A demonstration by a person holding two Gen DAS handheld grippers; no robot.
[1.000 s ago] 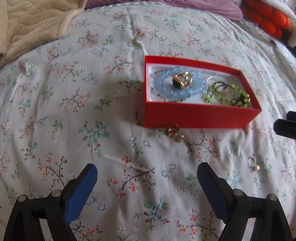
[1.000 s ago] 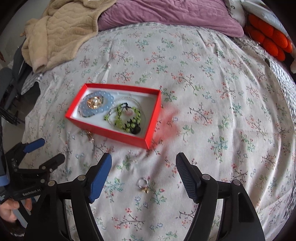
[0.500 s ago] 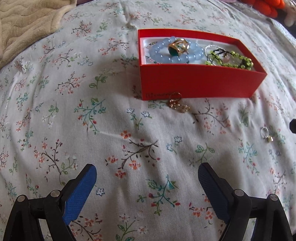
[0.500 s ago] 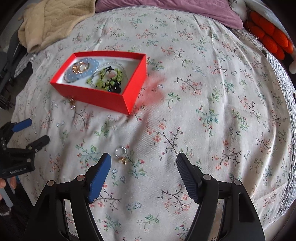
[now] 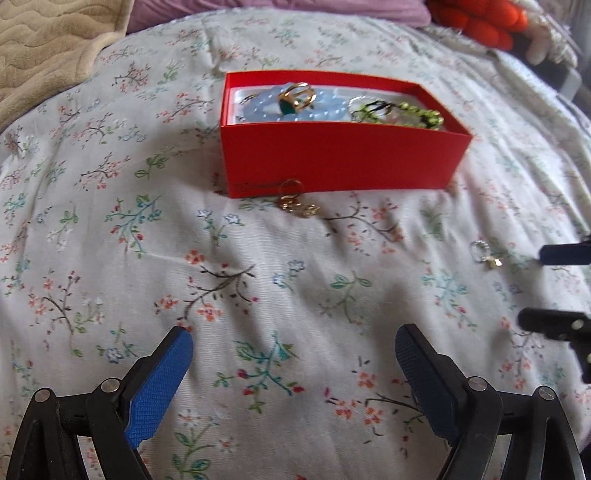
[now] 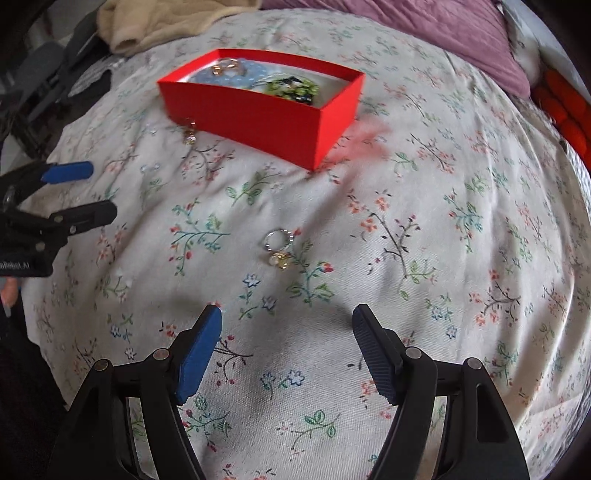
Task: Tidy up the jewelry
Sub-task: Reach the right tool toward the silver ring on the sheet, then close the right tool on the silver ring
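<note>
A red box (image 5: 343,158) stands on the floral bedspread and holds a pale blue bead bracelet (image 5: 317,109), a gold ring with a green stone (image 5: 295,98) and a green bead bracelet (image 5: 402,110). A gold earring (image 5: 295,201) lies against the box's front wall. A silver ring with a gold charm (image 6: 279,245) lies on the cloth, just ahead of my right gripper (image 6: 286,325), which is open and empty. My left gripper (image 5: 293,343) is open and empty, well short of the gold earring. The box (image 6: 266,107) also shows in the right wrist view.
A beige blanket (image 5: 48,44) lies at the back left. A purple pillow (image 6: 443,33) and orange cushion (image 5: 476,18) lie at the back right. The bed's edge drops off at the left of the right wrist view (image 6: 33,122).
Both grippers have dropped lower and moved forward over the bedspread. The box and the silver ring appear nearer. Both stay open.
</note>
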